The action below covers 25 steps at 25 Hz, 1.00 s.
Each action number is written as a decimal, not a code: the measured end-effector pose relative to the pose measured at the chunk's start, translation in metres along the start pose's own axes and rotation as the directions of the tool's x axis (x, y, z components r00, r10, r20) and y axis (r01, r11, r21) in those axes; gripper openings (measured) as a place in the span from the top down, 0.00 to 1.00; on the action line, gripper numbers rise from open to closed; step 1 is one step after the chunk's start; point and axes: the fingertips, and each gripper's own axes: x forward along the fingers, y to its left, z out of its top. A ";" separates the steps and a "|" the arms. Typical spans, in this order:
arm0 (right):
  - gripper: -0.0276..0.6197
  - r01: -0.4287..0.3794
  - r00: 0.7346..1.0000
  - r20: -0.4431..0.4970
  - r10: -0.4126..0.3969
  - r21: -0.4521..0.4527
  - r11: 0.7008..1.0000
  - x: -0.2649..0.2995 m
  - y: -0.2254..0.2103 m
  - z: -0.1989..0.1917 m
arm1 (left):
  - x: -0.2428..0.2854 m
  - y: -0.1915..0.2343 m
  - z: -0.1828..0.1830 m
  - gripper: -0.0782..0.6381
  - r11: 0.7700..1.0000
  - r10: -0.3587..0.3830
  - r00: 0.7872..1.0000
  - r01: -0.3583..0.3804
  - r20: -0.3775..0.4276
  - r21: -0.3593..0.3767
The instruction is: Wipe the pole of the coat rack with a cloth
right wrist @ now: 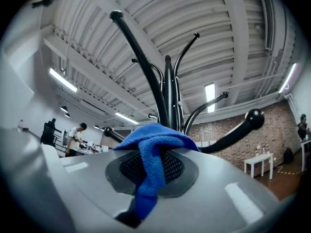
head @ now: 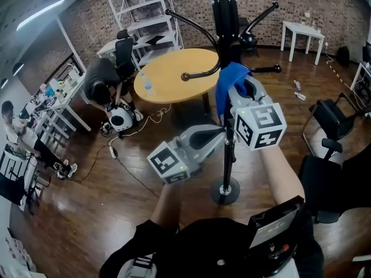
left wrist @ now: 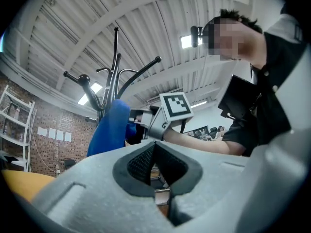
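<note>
The cloth (head: 223,88) is bright blue, with a soft looped nap. The coat rack (head: 228,161) is glossy black all over: pole, hooks and round base. The left gripper (left wrist: 154,165) and the right gripper (right wrist: 150,165) are pale grey, their jaws lined with black pads in a fine mesh pattern. Each marker cube (head: 259,124) is white with black square code patterns. The floor (head: 87,213) is dark brown wood in planks, the round counter (head: 168,77) honey yellow, the wall (head: 278,4) mottled red-brown brick, and the small table (head: 301,30) white.
</note>
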 end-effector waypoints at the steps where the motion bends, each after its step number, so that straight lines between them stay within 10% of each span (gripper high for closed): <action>1: 0.92 0.010 1.000 -0.027 -0.010 -0.010 1.000 -0.002 0.001 -0.013 | -0.003 -0.001 0.000 0.89 1.000 0.001 1.000 -0.001 0.002 -0.004; 8: 0.92 0.018 0.959 -0.283 0.011 0.100 0.995 -0.041 0.010 -0.156 | -0.011 0.007 -0.017 0.89 1.000 0.024 1.000 -0.024 -0.015 -0.015; 14: 0.92 0.029 0.731 -0.650 0.207 0.333 0.943 -0.096 0.029 -0.287 | -0.010 0.011 -0.020 0.89 0.999 0.032 0.999 -0.033 -0.020 -0.024; 20: 0.92 0.010 0.714 -0.598 0.363 0.528 0.849 -0.134 0.047 -0.257 | -0.007 0.014 -0.020 0.89 0.999 0.018 1.000 -0.017 0.016 -0.042; 25: 0.92 0.037 0.731 -0.620 0.285 0.453 0.891 -0.111 0.037 -0.280 | -0.005 0.016 -0.027 0.89 0.999 0.019 1.000 -0.020 -0.015 -0.046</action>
